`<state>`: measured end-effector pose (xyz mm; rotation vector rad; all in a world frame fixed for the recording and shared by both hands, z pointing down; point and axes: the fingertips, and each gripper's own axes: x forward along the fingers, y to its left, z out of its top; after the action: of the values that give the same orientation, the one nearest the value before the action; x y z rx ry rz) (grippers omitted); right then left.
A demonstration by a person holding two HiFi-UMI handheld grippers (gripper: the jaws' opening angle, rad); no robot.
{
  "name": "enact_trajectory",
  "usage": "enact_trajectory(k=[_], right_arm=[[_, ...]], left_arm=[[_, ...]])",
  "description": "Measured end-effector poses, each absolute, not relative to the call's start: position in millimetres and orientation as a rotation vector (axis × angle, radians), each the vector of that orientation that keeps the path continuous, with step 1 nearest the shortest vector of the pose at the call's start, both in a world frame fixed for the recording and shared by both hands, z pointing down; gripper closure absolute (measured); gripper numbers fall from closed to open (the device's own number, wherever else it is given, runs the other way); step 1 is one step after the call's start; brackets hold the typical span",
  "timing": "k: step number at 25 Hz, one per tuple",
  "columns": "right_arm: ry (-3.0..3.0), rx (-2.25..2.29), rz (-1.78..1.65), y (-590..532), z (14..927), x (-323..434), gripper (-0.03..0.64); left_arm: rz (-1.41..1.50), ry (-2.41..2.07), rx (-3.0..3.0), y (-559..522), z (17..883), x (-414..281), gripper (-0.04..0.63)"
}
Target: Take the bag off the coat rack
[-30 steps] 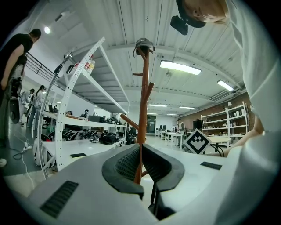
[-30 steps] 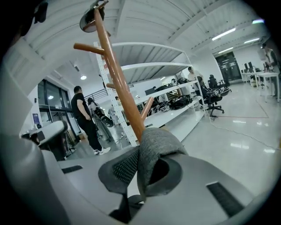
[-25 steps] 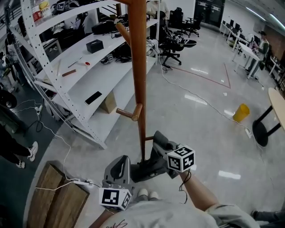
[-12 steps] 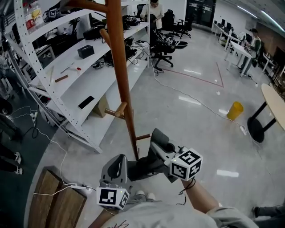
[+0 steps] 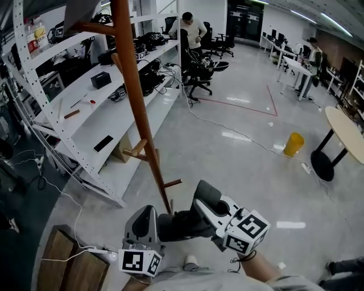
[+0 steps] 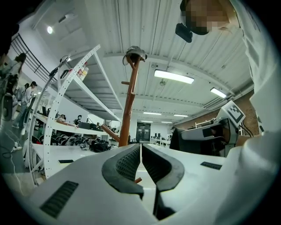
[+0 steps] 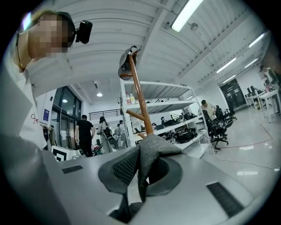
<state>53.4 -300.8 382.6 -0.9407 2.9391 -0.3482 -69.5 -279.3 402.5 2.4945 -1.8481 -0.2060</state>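
Observation:
The brown wooden coat rack (image 5: 139,113) stands just ahead of me, with pegs low on its pole. A grey bag (image 5: 79,12) hangs from a peg at its top; it also shows in the left gripper view (image 6: 135,53) and the right gripper view (image 7: 126,63). My right gripper (image 5: 202,192) is shut on a fold of grey felt-like fabric (image 7: 153,145); dark cloth (image 5: 179,224) hangs beside it. I cannot tell what that fabric belongs to. My left gripper (image 5: 148,210) is shut and holds nothing (image 6: 140,151). Both point level, well below the rack's top.
White shelving (image 5: 108,113) with tools and cables runs along the left. Wooden boards (image 5: 62,256) and a power strip (image 5: 102,253) lie at lower left. A yellow bin (image 5: 293,144), a round table (image 5: 341,131), office chairs (image 5: 199,68) and people are farther off.
My view has tilted up, so the rack slid left and its top peg with the grey bag came into sight. The right gripper rose with its fabric; the left shifted slightly.

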Motion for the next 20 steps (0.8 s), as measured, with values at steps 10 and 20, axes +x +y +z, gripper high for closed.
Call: enact_trajectory(k=[10,20], right_arm=[[2.911,-1.046,-0.382,-232.4,389.7,61.8,0.578],[2.843,-1.196,-0.408,-131.8,404.8,48.5,0.578]], left_arm=[[-0.268,-1.769,2.576,-237.9,390.7,-64.9,0.568],[-0.22,-1.647,2.623,-135.1,405.1,-85.6,0.568]])
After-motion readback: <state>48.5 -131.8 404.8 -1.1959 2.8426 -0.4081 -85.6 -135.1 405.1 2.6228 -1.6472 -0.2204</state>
